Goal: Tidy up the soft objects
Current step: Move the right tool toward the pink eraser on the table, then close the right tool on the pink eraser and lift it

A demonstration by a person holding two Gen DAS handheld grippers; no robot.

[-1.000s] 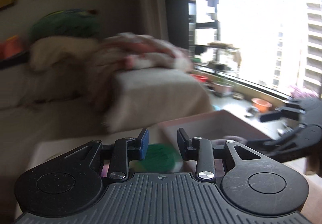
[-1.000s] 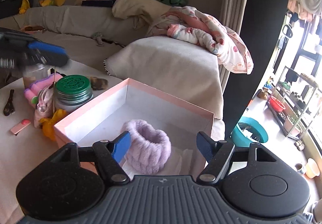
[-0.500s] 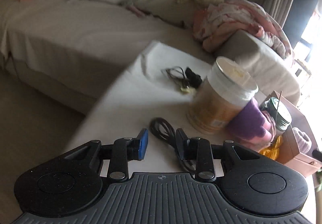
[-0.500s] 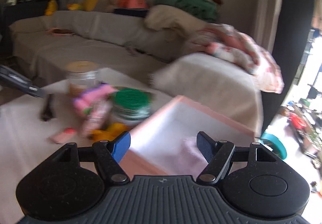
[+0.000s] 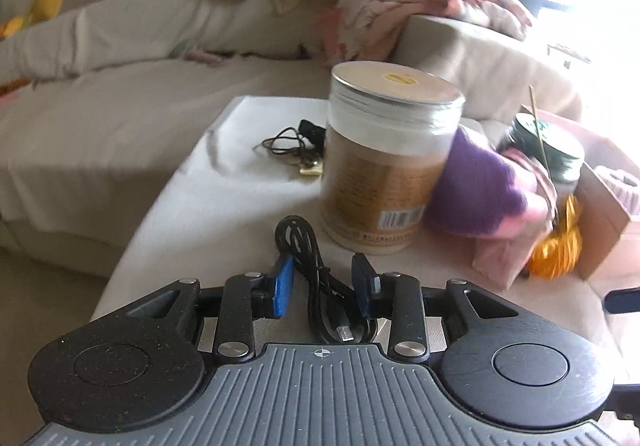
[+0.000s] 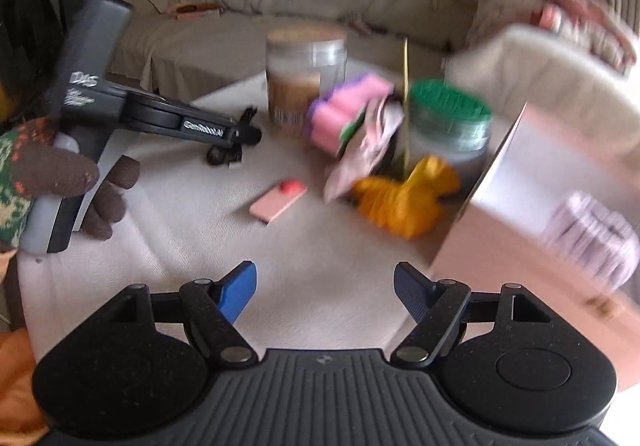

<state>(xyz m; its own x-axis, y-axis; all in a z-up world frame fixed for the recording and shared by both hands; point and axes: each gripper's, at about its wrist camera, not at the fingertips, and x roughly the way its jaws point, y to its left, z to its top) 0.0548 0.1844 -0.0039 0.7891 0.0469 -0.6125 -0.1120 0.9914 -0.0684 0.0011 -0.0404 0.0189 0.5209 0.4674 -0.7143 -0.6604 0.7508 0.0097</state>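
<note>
A pink box [image 6: 520, 246] stands at the table's right with a lavender fluffy band [image 6: 592, 234] inside. Beside it lie a yellow-orange soft thing [image 6: 404, 197] [image 5: 556, 250], a purple and pink plush bundle [image 5: 480, 189] [image 6: 344, 113] and a pale pink cloth [image 6: 360, 153]. My left gripper [image 5: 323, 286] is open low over the table, its fingers either side of a black coiled cable [image 5: 316, 274] without closing on it. It shows in the right wrist view [image 6: 236, 137] too. My right gripper [image 6: 325, 290] is open and empty above bare tablecloth, left of the box.
A tall tan jar [image 5: 384, 161] and a green-lidded jar [image 6: 448, 121] stand mid-table. A second tangle of black cord [image 5: 292, 145] and a small pink card [image 6: 278, 199] lie on the white cloth. A sofa [image 5: 120, 57] with pillows and blankets runs behind.
My left gripper swung from the box to the table's left and came down over the black cable. My right gripper drew back from the box toward the table's middle.
</note>
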